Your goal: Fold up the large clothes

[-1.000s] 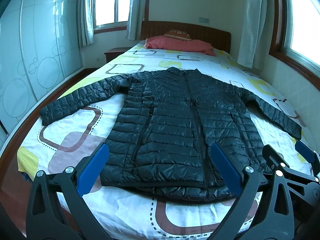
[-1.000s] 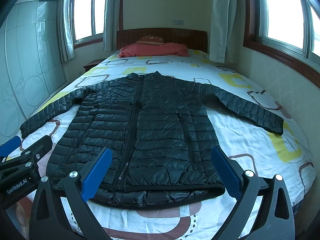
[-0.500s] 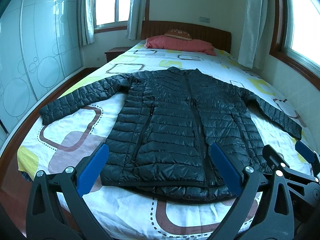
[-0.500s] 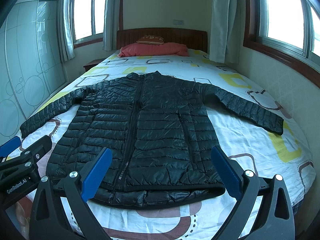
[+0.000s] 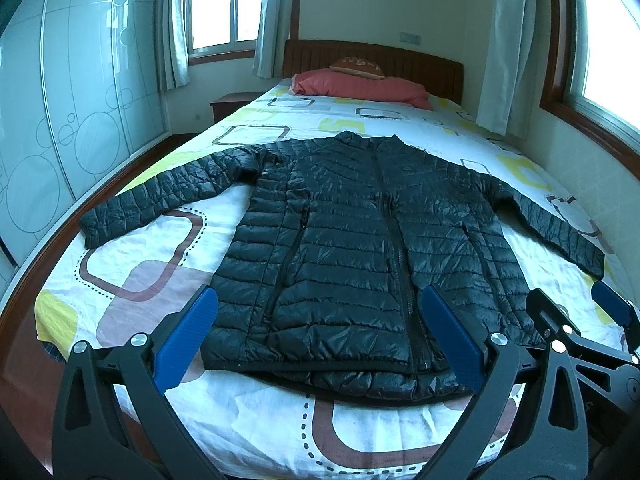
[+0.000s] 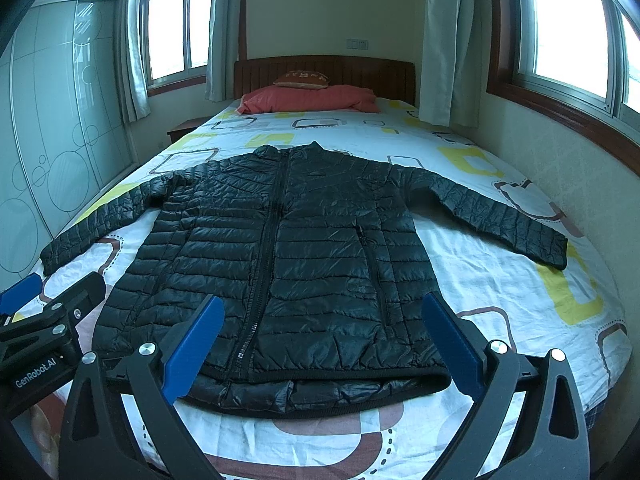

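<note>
No change from a second ago: jacket (image 5: 360, 248) flat on bed (image 5: 248, 412), left gripper (image 5: 316, 332) and right gripper (image 6: 320, 340) both spread wide, empty. Folding not started.

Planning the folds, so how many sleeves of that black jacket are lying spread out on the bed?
2. One sleeve of the jacket stretches toward the wardrobe side of the bed; the other sleeve stretches toward the window-side wall. Both lie flat, neither folded in.
</note>
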